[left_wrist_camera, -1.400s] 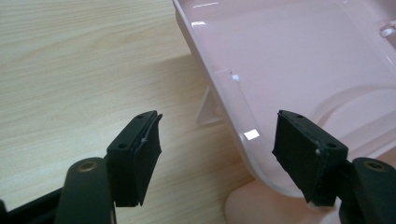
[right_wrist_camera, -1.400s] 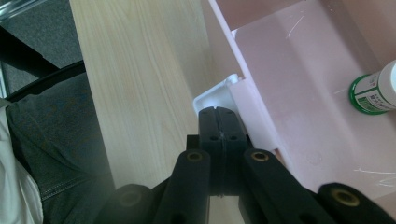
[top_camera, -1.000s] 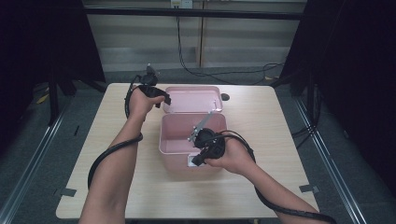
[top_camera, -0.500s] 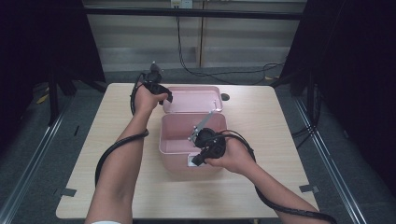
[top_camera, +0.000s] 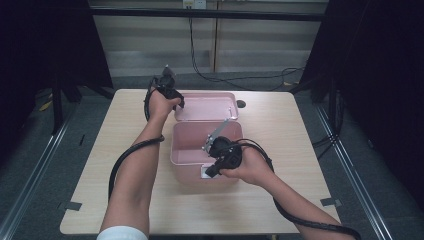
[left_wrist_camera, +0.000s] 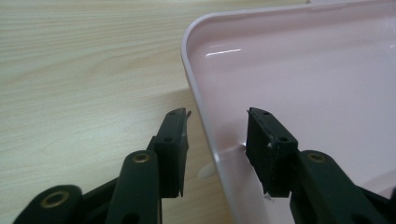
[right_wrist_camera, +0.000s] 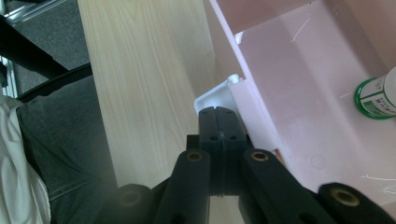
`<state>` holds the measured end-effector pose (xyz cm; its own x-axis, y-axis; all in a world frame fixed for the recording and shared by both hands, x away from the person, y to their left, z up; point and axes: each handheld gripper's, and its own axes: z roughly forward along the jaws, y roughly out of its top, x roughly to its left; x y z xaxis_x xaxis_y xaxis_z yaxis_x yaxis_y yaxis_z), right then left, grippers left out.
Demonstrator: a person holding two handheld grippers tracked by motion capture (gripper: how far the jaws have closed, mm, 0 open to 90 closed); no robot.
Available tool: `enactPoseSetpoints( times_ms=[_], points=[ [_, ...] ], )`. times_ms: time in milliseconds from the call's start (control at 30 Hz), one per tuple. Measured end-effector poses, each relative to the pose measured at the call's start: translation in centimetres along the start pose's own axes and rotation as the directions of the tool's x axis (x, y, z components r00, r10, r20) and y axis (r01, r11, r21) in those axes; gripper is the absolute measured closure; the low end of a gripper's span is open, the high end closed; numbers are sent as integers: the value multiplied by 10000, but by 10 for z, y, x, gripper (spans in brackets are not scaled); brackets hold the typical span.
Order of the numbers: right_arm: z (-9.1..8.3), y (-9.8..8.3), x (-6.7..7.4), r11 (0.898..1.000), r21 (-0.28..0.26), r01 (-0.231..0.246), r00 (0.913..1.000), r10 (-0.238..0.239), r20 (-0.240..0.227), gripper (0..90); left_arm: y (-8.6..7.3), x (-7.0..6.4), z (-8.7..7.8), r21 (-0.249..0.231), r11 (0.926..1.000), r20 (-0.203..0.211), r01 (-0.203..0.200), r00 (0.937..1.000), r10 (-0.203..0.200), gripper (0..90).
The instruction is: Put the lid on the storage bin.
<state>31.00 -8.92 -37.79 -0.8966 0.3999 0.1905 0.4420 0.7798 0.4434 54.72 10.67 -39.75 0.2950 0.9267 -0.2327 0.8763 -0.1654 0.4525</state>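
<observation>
1. Straddling the lid's (left_wrist_camera: 299,79) rim, our left gripper (left_wrist_camera: 217,140) has one jaw outside over the table (left_wrist_camera: 70,70) and one inside the lid. The jaws have just been closing, but the pads aren't pressing the rim yet, so no grip so far. We judge the aim is to lift the lid by that near-left corner.
2. Our right gripper (right_wrist_camera: 219,128) is fully shut, jaws together w/ nothing between them, tips at the white latch (right_wrist_camera: 217,100) on the box's (right_wrist_camera: 303,93) front wall. Prob. it's there to steady the box while the other hand fetches the lid; whether it actually presses the latch we can't tell.
3. Box sits mid-table in the high view (top_camera: 200,145), open, pale pink plastic, glossy, w/ faint scratches inside. A small green-capped bottle (right_wrist_camera: 380,95) lies inside, label too small to read.
4. Lid lies flat just behind the box (top_camera: 207,106), inner side up, same pink, rounded corners, raised rim, shiny enough to show light glare.
</observation>
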Motion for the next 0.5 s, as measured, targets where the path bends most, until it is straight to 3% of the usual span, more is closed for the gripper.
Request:
enactPoseSetpoints(
  times_ms=[167,233,267,400,500],
  points=[
    [0,0,0,10000,-5,22,10000,-22,-9,900,2,-2,2,34,10000,-181,27,9998,-26,670],
    [0,0,-1,10000,-19,65,10000,-65,-21,900,3,-1,1,32,10000,-426,31,9991,-30,773],
    [0,0,-1,10000,-37,51,10000,-51,-16,900,4,0,0,81,9998,-332,206,9992,-203,809],
    [1,0,-1,10000,-86,-5,10000,5,-15,900,4,3,-1,125,9982,-144,595,9981,-593,820],
    [1,-1,-2,9999,-133,49,10000,-50,-36,900,6,1,-4,187,9971,-255,732,9970,-727,829]
  ],
)
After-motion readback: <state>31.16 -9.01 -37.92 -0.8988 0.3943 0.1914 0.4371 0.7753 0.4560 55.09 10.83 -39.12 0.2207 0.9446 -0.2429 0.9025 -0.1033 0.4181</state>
